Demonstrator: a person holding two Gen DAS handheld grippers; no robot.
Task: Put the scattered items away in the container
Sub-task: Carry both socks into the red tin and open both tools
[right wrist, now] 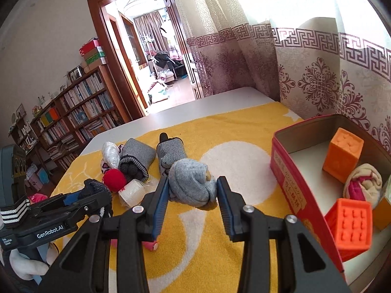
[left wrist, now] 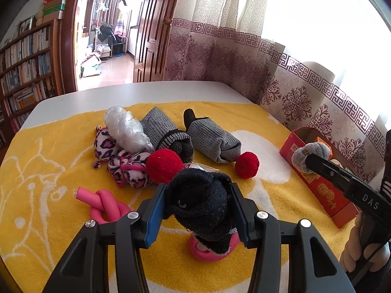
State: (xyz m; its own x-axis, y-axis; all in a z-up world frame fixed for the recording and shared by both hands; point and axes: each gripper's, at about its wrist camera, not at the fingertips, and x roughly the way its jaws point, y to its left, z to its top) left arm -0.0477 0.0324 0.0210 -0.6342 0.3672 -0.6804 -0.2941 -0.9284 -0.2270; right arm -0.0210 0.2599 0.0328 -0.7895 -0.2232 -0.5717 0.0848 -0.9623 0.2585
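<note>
Left of the red rectangular tin [right wrist: 290, 180] holding two orange blocks [right wrist: 343, 155], the left tool [left wrist: 199, 206] grips one black sock ball [left wrist: 200, 195], the right tool [right wrist: 193, 196] one grey sock ball [right wrist: 191, 183].

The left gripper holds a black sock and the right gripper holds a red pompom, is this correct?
Not quite. The right gripper holds a grey sock, not a red pompom, as the right wrist view shows. The left gripper does hold the black sock.
</note>
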